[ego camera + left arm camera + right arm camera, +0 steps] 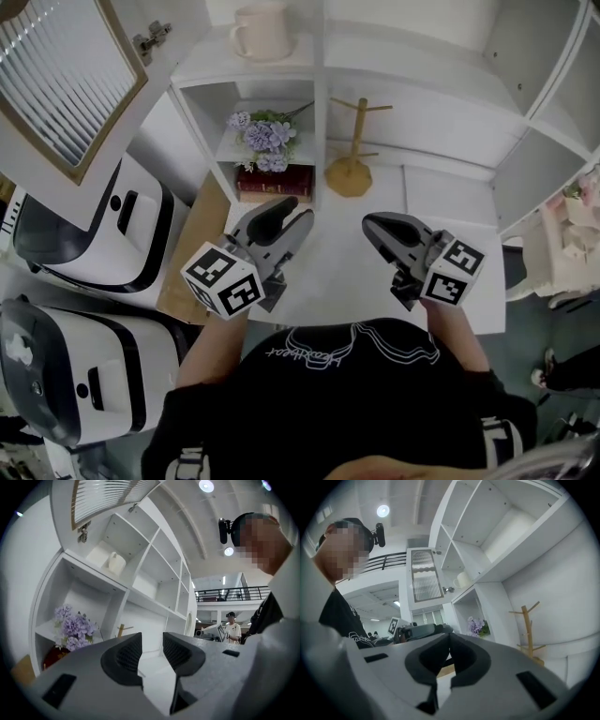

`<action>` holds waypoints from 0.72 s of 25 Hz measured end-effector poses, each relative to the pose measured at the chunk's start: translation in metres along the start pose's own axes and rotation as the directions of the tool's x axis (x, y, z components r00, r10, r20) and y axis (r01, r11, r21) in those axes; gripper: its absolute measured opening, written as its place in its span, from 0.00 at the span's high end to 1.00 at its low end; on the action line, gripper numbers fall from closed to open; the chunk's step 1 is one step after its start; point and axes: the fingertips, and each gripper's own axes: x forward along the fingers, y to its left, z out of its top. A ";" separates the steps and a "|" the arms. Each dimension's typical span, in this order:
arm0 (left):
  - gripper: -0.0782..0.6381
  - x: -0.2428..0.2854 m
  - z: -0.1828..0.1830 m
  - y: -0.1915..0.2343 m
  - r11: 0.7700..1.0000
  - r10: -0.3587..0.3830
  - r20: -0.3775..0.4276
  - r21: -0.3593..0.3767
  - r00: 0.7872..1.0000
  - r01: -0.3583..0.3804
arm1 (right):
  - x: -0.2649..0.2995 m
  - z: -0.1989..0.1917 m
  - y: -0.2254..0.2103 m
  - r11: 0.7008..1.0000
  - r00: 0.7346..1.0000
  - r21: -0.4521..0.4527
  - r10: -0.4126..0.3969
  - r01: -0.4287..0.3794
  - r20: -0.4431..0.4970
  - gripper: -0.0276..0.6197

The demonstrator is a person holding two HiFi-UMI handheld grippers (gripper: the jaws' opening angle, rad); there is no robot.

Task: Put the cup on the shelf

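A cream cup (261, 33) stands upright on the white shelf (211, 67) in the upper left compartment, its handle to the left; it also shows as a pale cup (116, 563) in the left gripper view and as a small cup (462, 579) in the right gripper view. My left gripper (289, 216) hangs over the tabletop well below the cup, jaws open with nothing between them (152, 651). My right gripper (373, 225) is beside it, its jaws together at the tips and empty (449, 637).
Purple flowers (262, 136) and red books (274, 180) fill the compartment under the cup. A wooden mug tree (350, 141) stands on the white tabletop (347, 272). An open slatted cabinet door (56, 84) juts out upper left. White appliances (94, 225) sit at left.
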 end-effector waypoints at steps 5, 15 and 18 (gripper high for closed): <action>0.84 0.002 -0.036 -0.022 0.998 -0.040 -0.051 -0.054 0.998 0.037 | 0.005 -0.011 0.005 1.000 1.000 -0.015 0.005 -0.006 -0.028 0.95; 0.88 0.007 -0.045 -0.026 0.995 -0.076 -0.074 -0.076 0.994 0.071 | -0.001 -0.013 -0.009 0.998 0.999 0.029 -0.048 0.047 0.008 0.95; 0.88 0.004 -0.040 -0.021 0.994 -0.069 -0.064 -0.087 0.996 0.064 | 0.001 -0.014 -0.008 0.998 0.999 0.035 -0.046 0.046 0.011 0.95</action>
